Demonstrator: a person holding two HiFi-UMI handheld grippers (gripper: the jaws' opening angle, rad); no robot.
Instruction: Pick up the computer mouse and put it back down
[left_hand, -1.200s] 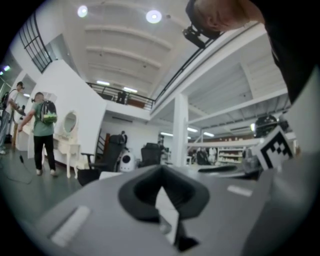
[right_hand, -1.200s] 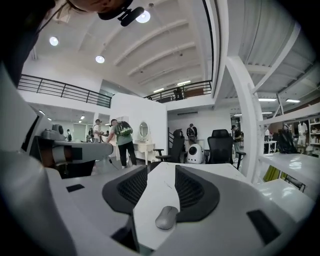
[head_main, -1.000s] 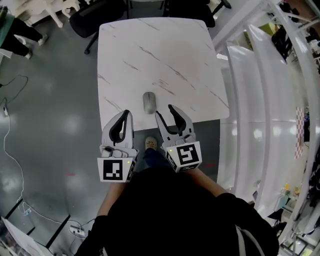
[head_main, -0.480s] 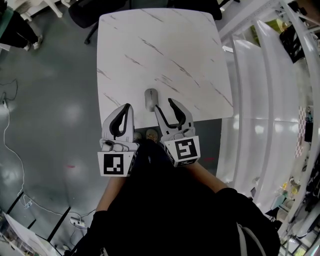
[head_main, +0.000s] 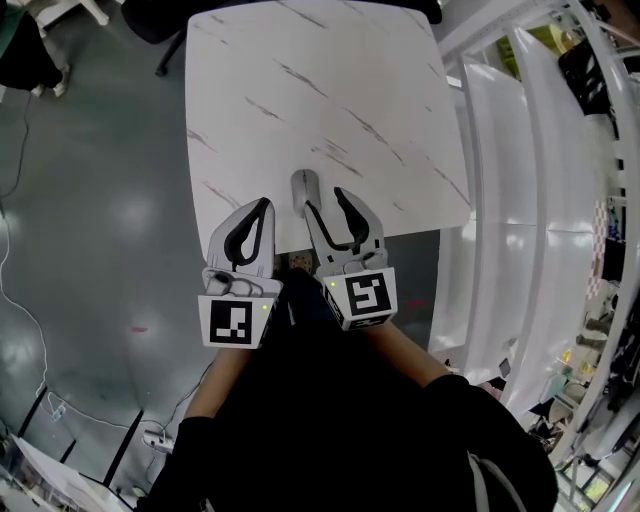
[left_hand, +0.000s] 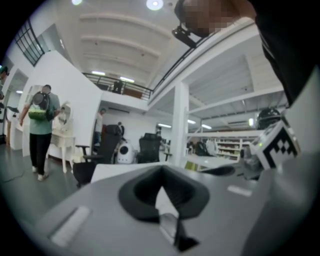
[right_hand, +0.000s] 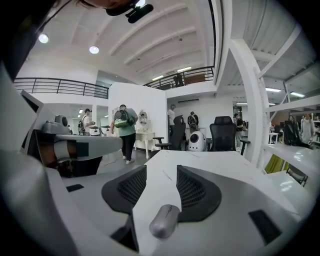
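The grey computer mouse (head_main: 304, 189) lies near the front edge of the white marble-patterned table (head_main: 330, 80). My right gripper (head_main: 324, 201) is open just behind and to the right of it, left fingertip beside the mouse's near end. In the right gripper view the mouse (right_hand: 164, 221) lies low between the two dark pads of the right gripper (right_hand: 162, 168), and neither pad touches it; the jaws have just been opening slightly. My left gripper (head_main: 262, 204) hovers at the table's edge to the left of the mouse, its tips together and holding nothing. Its tips also meet in the left gripper view (left_hand: 161, 170).
White shelving and beams (head_main: 520, 150) run along the right of the table. Grey floor lies to the left, with cables at its edge. Beyond the table's far end stand office chairs (right_hand: 222, 133) and people (right_hand: 125, 125). A shoe (head_main: 299, 262) shows below the table edge.
Both grippers have moved forward over the table's front edge. The right gripper's jaws have closed in on the mouse's near end. The mouse has stayed in place.
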